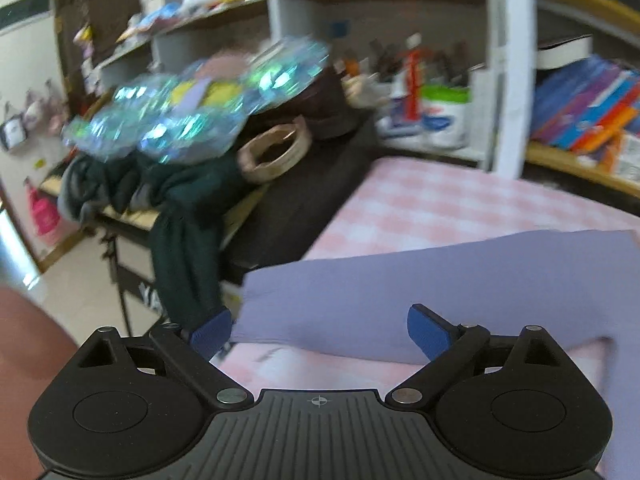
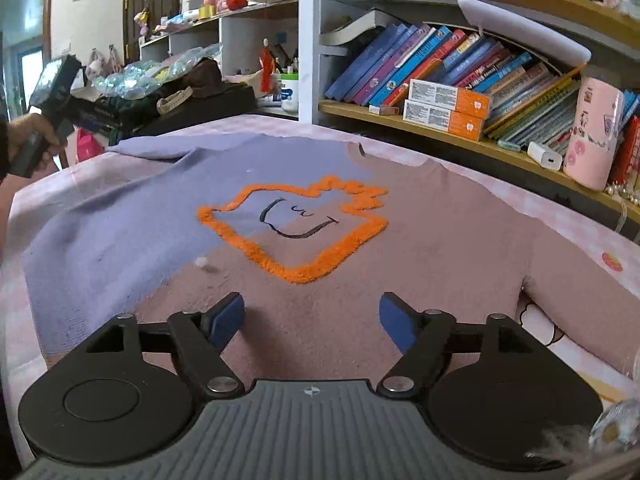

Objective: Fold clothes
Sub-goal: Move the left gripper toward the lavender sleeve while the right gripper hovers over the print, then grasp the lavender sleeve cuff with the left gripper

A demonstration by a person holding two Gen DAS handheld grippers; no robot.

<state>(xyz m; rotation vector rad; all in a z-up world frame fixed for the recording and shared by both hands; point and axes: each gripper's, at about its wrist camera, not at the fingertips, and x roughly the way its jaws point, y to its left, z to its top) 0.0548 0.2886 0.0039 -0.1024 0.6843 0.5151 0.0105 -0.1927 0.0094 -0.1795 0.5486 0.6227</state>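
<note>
A two-tone sweater (image 2: 360, 240), lavender on the left and dusty pink on the right, lies spread flat on the pink checked cloth (image 2: 568, 216). It has a fuzzy orange outline (image 2: 296, 236) on the chest. My right gripper (image 2: 312, 320) is open and empty, just above the sweater's lower hem. My left gripper (image 1: 320, 330) is open and empty, above the lavender sleeve (image 1: 420, 280) near the table's left edge. The left gripper also shows in the right wrist view (image 2: 48, 100), held in a hand at the far left.
Shelves with leaning books (image 2: 460, 68) and orange boxes (image 2: 444, 110) run along the back. A pink tumbler (image 2: 592, 136) stands at the right. A dark side table (image 1: 304, 184) at the left holds green clothing (image 1: 180, 200), shiny wrapped items (image 1: 192, 108) and a woven ring (image 1: 276, 152).
</note>
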